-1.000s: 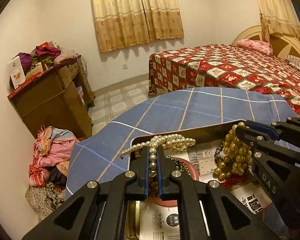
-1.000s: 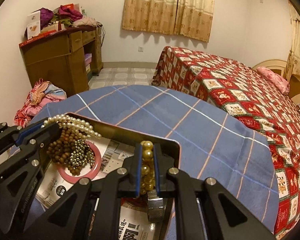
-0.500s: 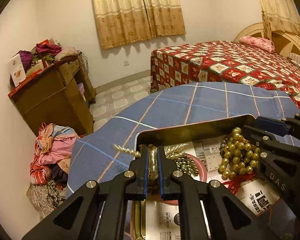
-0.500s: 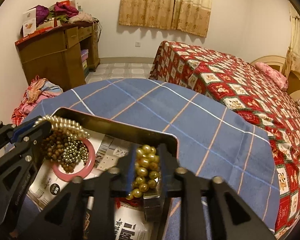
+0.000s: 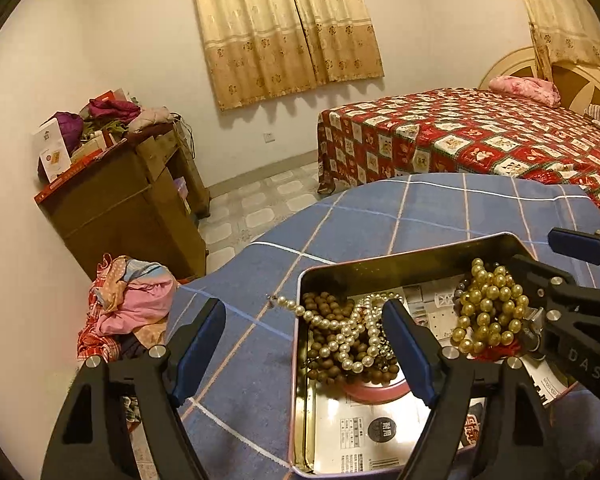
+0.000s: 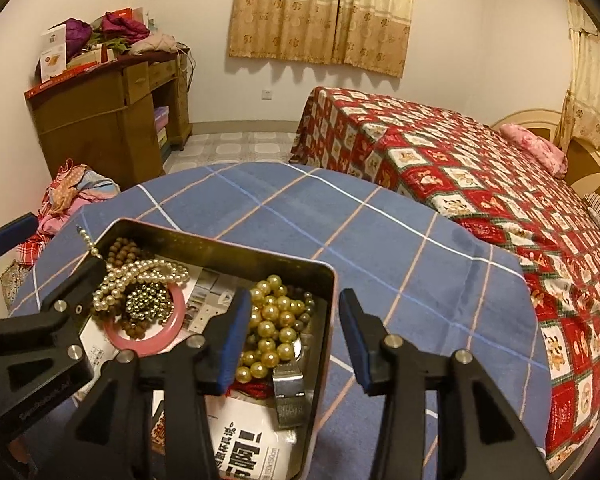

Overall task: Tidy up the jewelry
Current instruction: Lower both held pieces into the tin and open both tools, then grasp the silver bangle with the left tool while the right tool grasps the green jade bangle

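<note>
In the lower middle of both views, a metal tin (image 5: 412,258) of jewelry sits on the blue plaid bench (image 5: 380,216), both grippers over it.

The left gripper (image 5: 304,344) has its jaws opening, spread wide, with nothing pinched; the white pearl necklace (image 5: 352,334) lies loose between them, heaped on brown wooden beads (image 5: 320,308) and a pink bangle (image 6: 140,340). Its long axis runs from the tin's middle toward the upper left of the frame, one end draped over the tin's left rim onto the cloth. The right gripper (image 6: 292,334) is also opening, its left finger (image 6: 232,336) beside the gold bead strand (image 6: 272,320), which rests bunched in the tin's right corner, running roughly near to far, unpinched. The tin's long axis points away toward the bed (image 6: 460,160).
</note>
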Available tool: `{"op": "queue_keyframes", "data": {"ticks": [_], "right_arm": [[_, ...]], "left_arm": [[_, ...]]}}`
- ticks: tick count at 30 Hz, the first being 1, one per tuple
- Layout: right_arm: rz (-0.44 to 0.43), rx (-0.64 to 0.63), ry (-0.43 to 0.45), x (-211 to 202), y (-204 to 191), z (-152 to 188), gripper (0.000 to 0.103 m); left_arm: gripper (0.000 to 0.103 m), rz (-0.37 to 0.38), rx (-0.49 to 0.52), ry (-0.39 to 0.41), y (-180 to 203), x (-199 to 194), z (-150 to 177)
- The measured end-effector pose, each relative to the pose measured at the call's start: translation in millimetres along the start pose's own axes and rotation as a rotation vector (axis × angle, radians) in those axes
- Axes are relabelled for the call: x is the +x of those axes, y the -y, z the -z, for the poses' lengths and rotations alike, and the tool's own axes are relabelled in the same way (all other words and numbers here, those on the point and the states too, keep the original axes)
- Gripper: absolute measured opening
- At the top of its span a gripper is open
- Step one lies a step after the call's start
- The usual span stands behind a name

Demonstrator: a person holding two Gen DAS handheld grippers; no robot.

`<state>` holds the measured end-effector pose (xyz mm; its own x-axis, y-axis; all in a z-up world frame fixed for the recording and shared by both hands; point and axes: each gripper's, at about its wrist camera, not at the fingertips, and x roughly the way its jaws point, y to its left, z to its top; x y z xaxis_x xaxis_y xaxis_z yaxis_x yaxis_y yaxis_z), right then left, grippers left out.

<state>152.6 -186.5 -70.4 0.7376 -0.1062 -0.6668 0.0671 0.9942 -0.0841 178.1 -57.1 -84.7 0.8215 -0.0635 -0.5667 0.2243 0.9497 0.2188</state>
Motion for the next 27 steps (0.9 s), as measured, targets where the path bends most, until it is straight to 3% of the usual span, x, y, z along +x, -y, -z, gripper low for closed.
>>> {"op": "queue_keyframes", "data": {"ticks": [14, 18, 21, 27], "right_arm": [[-0.015, -0.006, 0.007, -26, 1, 13, 0.053], [-0.006, 0.015, 0.005, -38, 9, 23, 0.053], [-0.004, 0.015, 0.009, -51, 13, 35, 0.059], [-0.007, 0.04, -0.001, -71, 16, 73, 0.065]], "left_arm": [[0.081, 0.004, -0.023, 0.011, -6, -24, 7], [0.081, -0.014, -0.035, 0.027, -14, -45, 25], [0.081, 0.012, -0.054, 0.028, -17, -63, 39], [0.081, 0.064, 0.019, -0.019, 10, -79, 73]]}}
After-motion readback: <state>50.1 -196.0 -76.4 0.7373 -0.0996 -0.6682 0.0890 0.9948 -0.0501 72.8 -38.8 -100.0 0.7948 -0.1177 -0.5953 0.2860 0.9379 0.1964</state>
